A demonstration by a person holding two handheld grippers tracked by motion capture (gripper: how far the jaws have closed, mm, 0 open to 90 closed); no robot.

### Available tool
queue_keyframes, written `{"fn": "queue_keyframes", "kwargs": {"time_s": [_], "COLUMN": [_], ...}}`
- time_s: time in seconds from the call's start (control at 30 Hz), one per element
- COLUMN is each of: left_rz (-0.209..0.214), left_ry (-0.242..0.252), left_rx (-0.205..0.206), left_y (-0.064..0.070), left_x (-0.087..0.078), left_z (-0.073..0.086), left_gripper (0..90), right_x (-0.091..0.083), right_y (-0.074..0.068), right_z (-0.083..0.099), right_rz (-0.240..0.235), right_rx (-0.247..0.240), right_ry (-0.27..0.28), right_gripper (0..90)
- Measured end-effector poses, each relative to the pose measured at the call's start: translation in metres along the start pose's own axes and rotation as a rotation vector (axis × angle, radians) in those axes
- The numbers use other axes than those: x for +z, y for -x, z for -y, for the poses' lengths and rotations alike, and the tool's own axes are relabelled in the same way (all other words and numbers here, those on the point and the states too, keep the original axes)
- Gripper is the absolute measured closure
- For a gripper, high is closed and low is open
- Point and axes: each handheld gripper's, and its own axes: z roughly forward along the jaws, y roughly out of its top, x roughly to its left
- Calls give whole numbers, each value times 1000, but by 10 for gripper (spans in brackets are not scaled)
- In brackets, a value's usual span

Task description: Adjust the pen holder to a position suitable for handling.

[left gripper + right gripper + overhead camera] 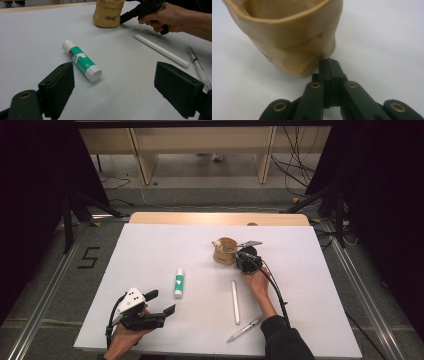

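- The right claw [239,256] is sitting up at the far middle of the desk [150,250], its tips right at the lower side of the pouch [224,251].
- In the right gripper view the right claw's jaws are pressing flat together with nothing between them, the tips just meeting the tan pouch [294,37] near its base.
- The pouch is standing upright on the desk with its mouth open; whether anything is lying inside cannot be told.
- The left gripper view is catching the same scene from the side: the pouch [108,13] with dark lettering on its front, and the right claw [124,18] poking at its lower right edge, a hand [165,17] wrapping the grip.
- The left claw [160,303] is hovering at the near left corner of the desk, jaws gaping wide and holding nothing.
- The glue stick [81,60] is lying on its side just ahead of the left claw, green and white, white cap pointing away.
- A white rod [235,302] is lying right of centre, and a clear pen [244,329] is resting near the front edge beside the right forearm.
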Motion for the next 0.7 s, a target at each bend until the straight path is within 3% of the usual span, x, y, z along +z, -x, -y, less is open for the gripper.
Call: {"fn": "queue_keyframes", "kwargs": {"time_s": [0.4,0.7], "left_rz": [2,-7], "left_ry": [-2,-14], "left_rx": [0,-3], "left_y": [0,-1], "left_x": [0,0], "left_z": [0,0], "left_gripper": [160,160], "right_x": [9,1], "right_y": [-19,-15], "right_z": [-10,-8], "right_rz": [-14,-18], "right_rx": [-27,-18], "right_ry": [-1,20], "right_gripper": [900,858]}}
